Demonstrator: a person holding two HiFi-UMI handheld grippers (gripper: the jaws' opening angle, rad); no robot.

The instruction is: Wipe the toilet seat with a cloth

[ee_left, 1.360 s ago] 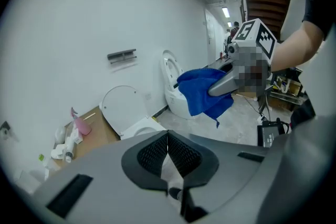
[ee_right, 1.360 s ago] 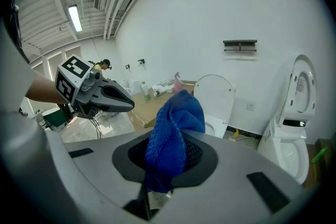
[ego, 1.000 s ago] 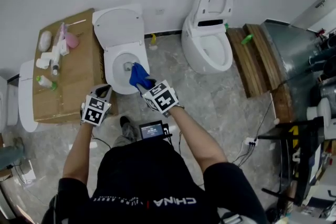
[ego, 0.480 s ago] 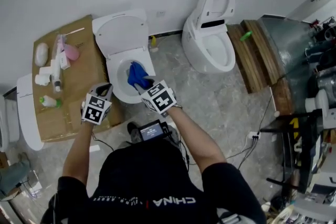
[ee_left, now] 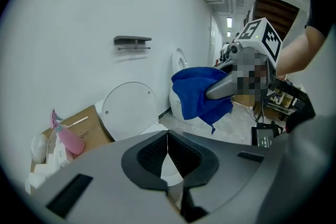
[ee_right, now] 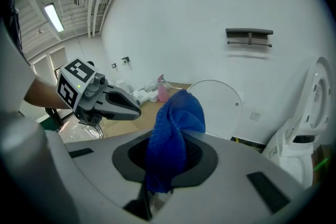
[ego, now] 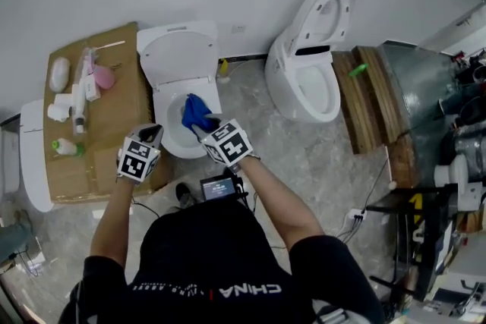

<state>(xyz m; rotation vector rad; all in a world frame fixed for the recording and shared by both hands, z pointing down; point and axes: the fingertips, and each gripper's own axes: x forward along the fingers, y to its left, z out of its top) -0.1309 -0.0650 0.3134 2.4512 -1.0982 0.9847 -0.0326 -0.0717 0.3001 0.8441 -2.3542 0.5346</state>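
Observation:
A white toilet with its lid raised against the wall stands in front of me. My right gripper is shut on a blue cloth, which hangs over the bowl near the right side of the seat rim. In the right gripper view the cloth bunches between the jaws. My left gripper hovers over the left front of the seat, shut with nothing in it. The left gripper view shows its jaws pressed together, and the blue cloth beyond them.
A cardboard-covered surface left of the toilet holds a pink bottle and several white containers. A second toilet stands to the right, next to a wooden pallet. A small screen lies on the floor at my feet.
The head view has shifted, so the toilet sits slightly lower and more central. The right gripper and blue cloth stay over the bowl's right side. The left gripper has hardly moved.

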